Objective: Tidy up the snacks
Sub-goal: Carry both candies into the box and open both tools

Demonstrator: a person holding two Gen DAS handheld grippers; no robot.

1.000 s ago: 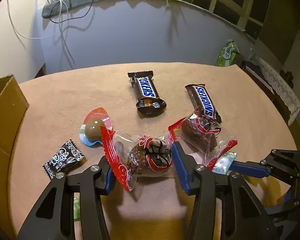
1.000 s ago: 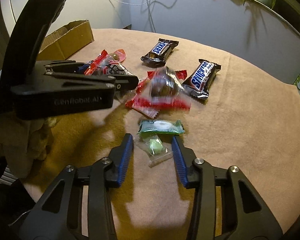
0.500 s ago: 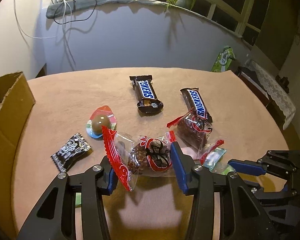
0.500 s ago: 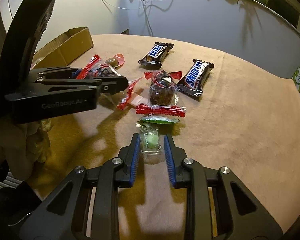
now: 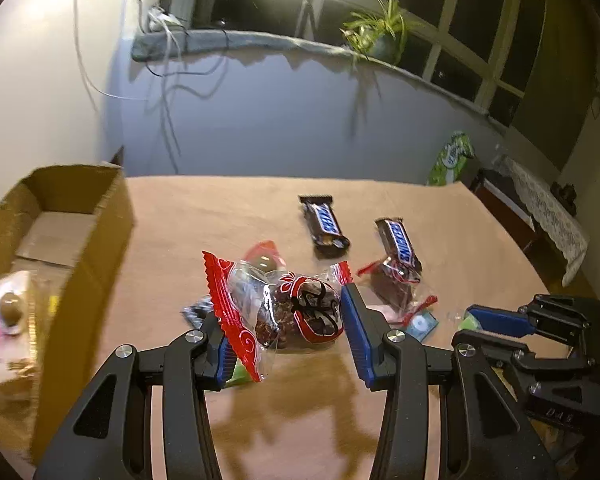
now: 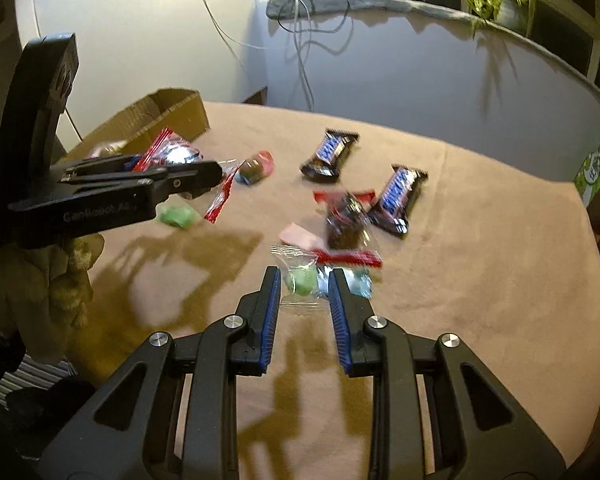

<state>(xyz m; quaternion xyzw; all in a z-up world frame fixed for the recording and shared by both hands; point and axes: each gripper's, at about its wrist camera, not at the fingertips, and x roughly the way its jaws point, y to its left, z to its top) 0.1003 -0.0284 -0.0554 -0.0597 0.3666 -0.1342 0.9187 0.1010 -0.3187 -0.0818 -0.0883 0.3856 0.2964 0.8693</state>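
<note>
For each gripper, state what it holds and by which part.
Left gripper holds the red-ended clear snack packet, lifted off the table, by its bulging middle. Right gripper grips the small green candy's clear wrapper across its middle.

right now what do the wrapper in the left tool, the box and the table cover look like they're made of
Wrapper in the left tool: thin clear plastic film with red printed ends; glossy, crinkled, the dark snack shows through.
Box: plain brown cardboard, matte, with folded flaps and raw edges.
Table cover: looks like soft tan fabric, possibly felt or suede-like; matte, no glare, though blur leaves the weave unclear.
</note>
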